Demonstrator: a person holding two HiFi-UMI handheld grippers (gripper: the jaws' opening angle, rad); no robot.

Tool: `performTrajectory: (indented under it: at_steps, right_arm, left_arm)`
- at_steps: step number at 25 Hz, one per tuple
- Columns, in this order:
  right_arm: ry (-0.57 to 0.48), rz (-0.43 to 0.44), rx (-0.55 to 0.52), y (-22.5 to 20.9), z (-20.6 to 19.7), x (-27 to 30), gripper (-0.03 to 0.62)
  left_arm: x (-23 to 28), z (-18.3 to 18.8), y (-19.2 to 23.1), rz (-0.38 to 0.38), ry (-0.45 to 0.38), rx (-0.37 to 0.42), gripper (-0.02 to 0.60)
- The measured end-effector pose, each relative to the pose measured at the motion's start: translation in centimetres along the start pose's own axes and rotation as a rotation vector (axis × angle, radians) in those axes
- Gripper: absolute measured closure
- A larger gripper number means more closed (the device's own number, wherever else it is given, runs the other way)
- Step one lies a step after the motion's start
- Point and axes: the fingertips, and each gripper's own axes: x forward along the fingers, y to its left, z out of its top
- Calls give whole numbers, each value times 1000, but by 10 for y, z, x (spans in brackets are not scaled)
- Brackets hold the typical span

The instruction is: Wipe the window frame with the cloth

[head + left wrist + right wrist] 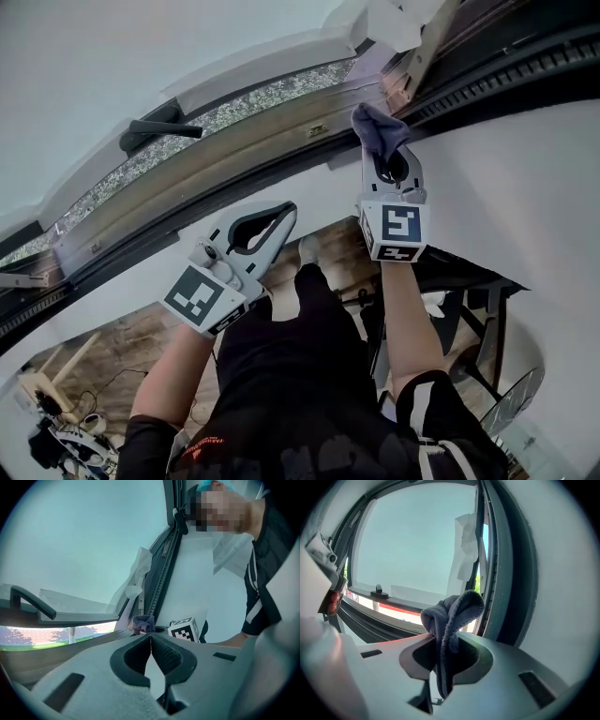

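— Right gripper (443, 643) at the window: what does it carry?
— A dark grey cloth (452, 613). Its jaws clamp the fabric at the middle; a folded bunch stands up past the tips and a tail hangs down behind them.
— Where is that cloth on the window frame (281, 148)?
— At the lower rail (206, 184), close to the corner where the rail meets the dark upright (506, 573). In the head view the bunch lies over the rail's inner edge. No view settles whether it presses on the rail.
— And the left gripper (151, 638)?
— Closed on nothing, its two ribbed pads (165, 657) meeting along one line. It hangs below the rail, off the frame, to the left of the right gripper and apart from it, its tips aimed toward the cloth.
— Anything else along the frame?
— A black handle (159, 128) sits on the sash further left along the rail, well apart from the cloth. Crumpled white sheeting (466, 541) clings to the upright above the corner.
— Who holds the tools?
— A person in black, both forearms raised toward the rail. A wooden floor (122, 347) shows below.
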Motion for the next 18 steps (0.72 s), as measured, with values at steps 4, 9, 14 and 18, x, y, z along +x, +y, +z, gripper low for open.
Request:
performTrajectory:
  at_steps: [4,9,14,18]
  right_arm:
    - [-1,10,2,9,2,-2,536]
    - [-5,33,5,26,5,-3,536]
    - [-9,63,3,48,7,-5,536]
    - [-12,83,2,64,10,-6,536]
  left_arm:
    - [-8,0,1,8,-5,-5,560]
    - [-18,-1,1,15,-13,-2,560]
    - [-31,-4,3,28,-15,-7,560]
    - [-44,-2,6,45,-25,-2,560]
